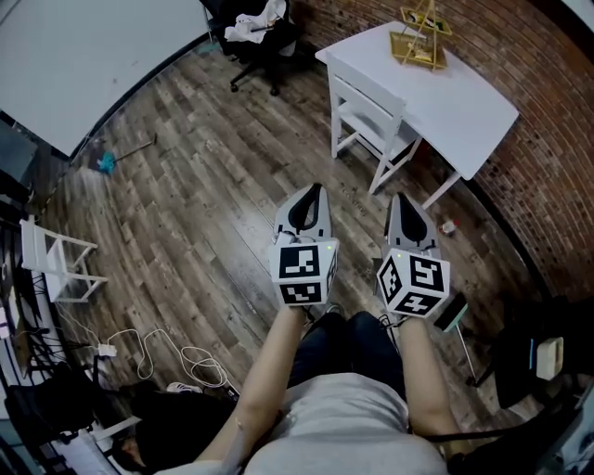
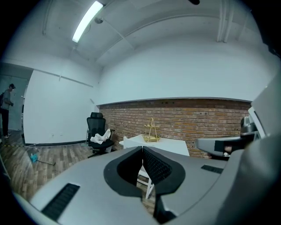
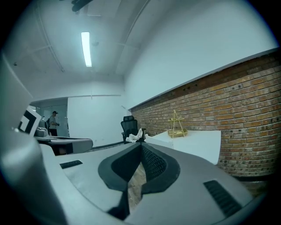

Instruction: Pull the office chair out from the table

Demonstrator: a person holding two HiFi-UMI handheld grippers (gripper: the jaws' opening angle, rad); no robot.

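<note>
approach stage, i'd say: left gripper (image 1: pixel 312 195) and right gripper (image 1: pixel 406 209) both clenched on nothing above the floor (image 1: pixel 213 186), the black office chair (image 1: pixel 264 42) well ahead beyond the table's (image 1: pixel 464 111) far corner, so next means closing in and opening jaws to grab it.

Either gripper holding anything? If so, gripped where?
Nothing held. The left gripper and the right gripper both have their jaws shut together with nothing between them, out over the wooden floor.

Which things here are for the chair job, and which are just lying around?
For the job: black office chair, white table, left gripper, right gripper.
Just lying about: white wooden chair, gold wire stand, floor cables, white cloth.
</note>
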